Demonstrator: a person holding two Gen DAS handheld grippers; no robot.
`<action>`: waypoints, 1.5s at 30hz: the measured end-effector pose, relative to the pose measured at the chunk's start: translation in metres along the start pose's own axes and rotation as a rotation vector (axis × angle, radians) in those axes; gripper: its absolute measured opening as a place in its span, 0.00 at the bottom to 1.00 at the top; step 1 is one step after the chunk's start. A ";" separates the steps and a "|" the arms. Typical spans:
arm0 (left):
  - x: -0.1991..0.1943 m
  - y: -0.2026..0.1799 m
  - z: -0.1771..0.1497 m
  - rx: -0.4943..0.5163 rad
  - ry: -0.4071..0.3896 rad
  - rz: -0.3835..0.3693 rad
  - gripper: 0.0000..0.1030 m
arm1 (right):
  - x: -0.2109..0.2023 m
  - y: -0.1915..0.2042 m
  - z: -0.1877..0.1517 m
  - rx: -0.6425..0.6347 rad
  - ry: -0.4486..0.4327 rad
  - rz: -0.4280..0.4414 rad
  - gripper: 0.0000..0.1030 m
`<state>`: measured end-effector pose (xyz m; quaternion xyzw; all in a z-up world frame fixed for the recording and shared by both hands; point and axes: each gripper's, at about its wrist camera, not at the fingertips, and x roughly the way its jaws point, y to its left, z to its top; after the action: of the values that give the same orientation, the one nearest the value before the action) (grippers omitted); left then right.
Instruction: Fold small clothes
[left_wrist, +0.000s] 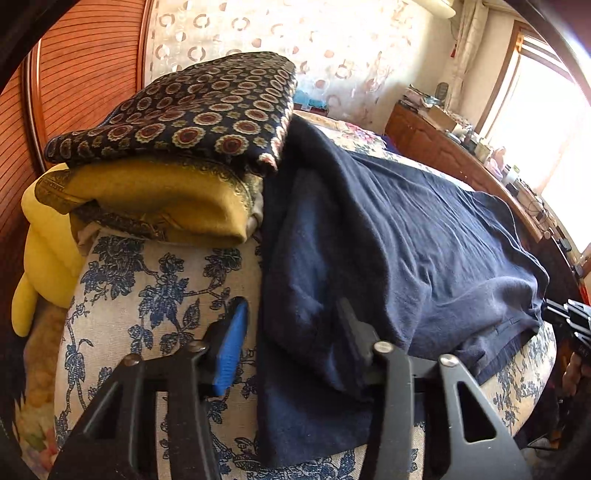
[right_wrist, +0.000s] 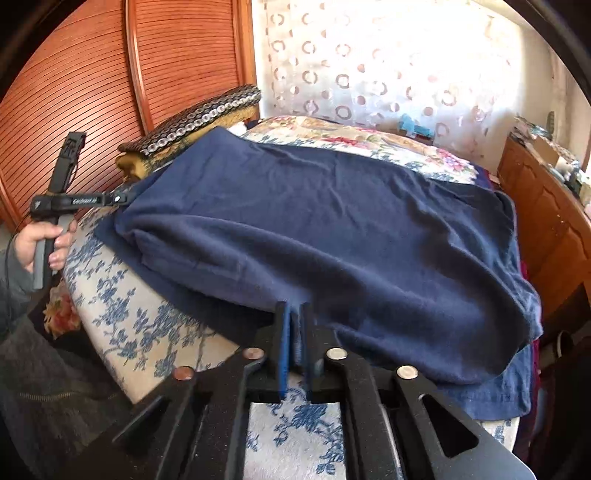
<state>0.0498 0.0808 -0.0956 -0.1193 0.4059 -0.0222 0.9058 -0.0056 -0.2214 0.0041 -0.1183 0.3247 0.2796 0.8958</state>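
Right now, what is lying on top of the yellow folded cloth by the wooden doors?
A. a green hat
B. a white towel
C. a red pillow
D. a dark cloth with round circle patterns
D: a dark cloth with round circle patterns rests on the yellow folded cloth.

- A blue-and-white floral bedcover (left_wrist: 155, 295) spreads over the bed.
- A reddish slatted wooden panel (right_wrist: 85, 81) stands behind the bed.
- A pale curtain with ring patterns (right_wrist: 369, 74) hangs at the back.
- A wooden sideboard (right_wrist: 546, 206) runs along the right, cluttered on top.
- A yellow plush item (left_wrist: 44, 251) lies at the bed's left edge.
- A bright window (left_wrist: 546, 122) sits above the sideboard.
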 end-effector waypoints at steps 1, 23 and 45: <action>0.000 0.000 -0.001 0.002 0.002 -0.004 0.39 | 0.001 0.000 0.000 0.007 -0.003 -0.006 0.30; -0.010 -0.029 0.010 0.057 -0.070 -0.089 0.07 | 0.029 -0.032 -0.022 0.157 0.018 -0.216 0.65; -0.030 -0.241 0.102 0.384 -0.156 -0.438 0.06 | -0.056 -0.064 -0.050 0.258 -0.115 -0.207 0.69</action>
<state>0.1188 -0.1289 0.0488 -0.0317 0.2883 -0.2841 0.9139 -0.0293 -0.3167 0.0041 -0.0190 0.2920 0.1480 0.9447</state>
